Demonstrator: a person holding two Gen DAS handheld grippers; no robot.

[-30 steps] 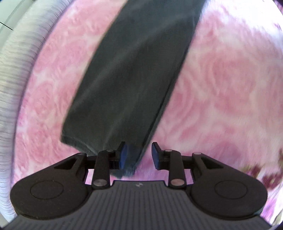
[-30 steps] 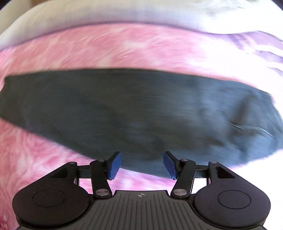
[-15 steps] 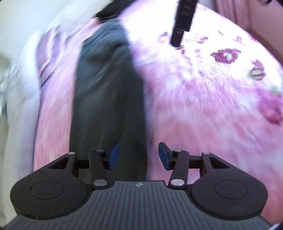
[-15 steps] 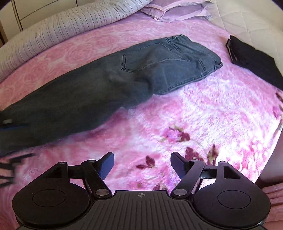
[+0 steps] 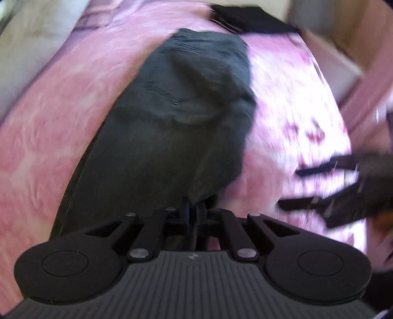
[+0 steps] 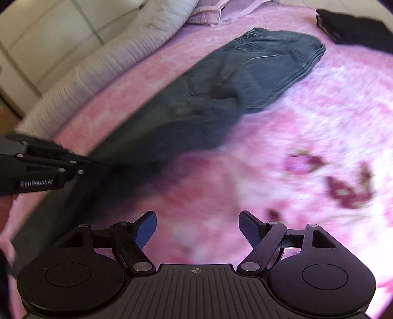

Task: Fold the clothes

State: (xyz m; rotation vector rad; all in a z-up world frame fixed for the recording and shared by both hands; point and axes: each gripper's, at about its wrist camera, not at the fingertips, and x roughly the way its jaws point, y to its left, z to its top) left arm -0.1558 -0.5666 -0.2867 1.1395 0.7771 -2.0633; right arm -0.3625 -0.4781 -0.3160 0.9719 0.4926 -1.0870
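Pink floral bedspread (image 6: 307,117), left gripper (image 5: 192,211) clamping dark jeans (image 5: 176,117), right gripper (image 6: 197,229) spread wide, holding nothing

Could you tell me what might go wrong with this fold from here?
Only the left gripper is shut on the jeans, at the leg end; the right gripper hangs open over the pink blanket. Pulled from one point, the leg may twist, or the fabric may slip out.

Place: I'm in a home bedroom | evidence: pink floral bedspread (image 6: 307,127), striped bolster (image 6: 103,66) along its far edge, pillows (image 6: 216,12)
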